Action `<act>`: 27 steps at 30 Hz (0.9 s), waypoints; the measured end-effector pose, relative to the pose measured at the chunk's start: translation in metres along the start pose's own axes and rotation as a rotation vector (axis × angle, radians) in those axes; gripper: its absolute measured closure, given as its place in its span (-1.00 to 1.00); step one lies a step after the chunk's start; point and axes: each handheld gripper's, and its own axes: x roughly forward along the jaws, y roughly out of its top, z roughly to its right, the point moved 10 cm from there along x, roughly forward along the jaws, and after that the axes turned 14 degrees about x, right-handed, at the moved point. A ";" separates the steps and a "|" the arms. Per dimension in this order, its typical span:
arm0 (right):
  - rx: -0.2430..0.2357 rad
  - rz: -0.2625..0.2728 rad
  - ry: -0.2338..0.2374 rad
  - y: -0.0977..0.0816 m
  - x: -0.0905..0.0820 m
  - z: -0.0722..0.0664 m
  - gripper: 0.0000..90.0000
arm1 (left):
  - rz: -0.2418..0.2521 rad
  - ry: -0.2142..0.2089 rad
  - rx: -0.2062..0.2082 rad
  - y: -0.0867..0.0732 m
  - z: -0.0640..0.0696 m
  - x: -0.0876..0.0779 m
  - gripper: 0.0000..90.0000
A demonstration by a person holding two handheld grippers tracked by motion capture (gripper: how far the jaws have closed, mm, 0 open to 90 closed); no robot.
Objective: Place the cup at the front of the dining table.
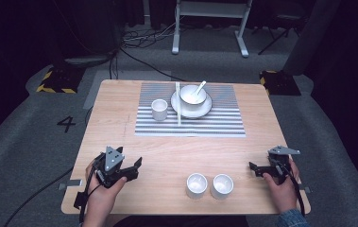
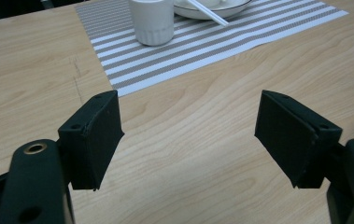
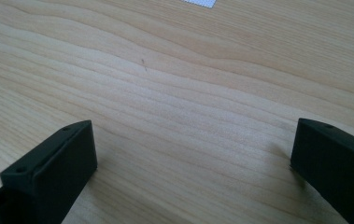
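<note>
On a striped placemat at the far middle of the table stand a white ribbed cup, a plate carrying a bowl with a spoon in it, and white chopsticks along the plate's left side. Two small white cups stand side by side near the front edge. My left gripper is open at the front left, holding nothing. At the front right my right gripper is open over bare wood. The ribbed cup is ahead in the left gripper view.
The wooden table stands on grey carpet. A white frame's legs and cables lie on the floor beyond the far edge. Yellow-black striped blocks sit at both far corners.
</note>
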 end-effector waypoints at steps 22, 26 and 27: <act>0.000 0.000 0.000 0.000 0.000 0.000 -0.99 | -0.126 -0.058 -0.026 -0.063 0.001 0.008 -0.51; -0.001 0.000 0.000 0.000 0.000 0.000 -0.99 | -0.186 -0.060 -0.023 -0.078 0.001 0.014 -0.53; -0.001 0.000 0.000 0.000 0.000 0.000 -0.99 | -0.201 -0.062 -0.024 -0.083 0.001 0.016 -0.53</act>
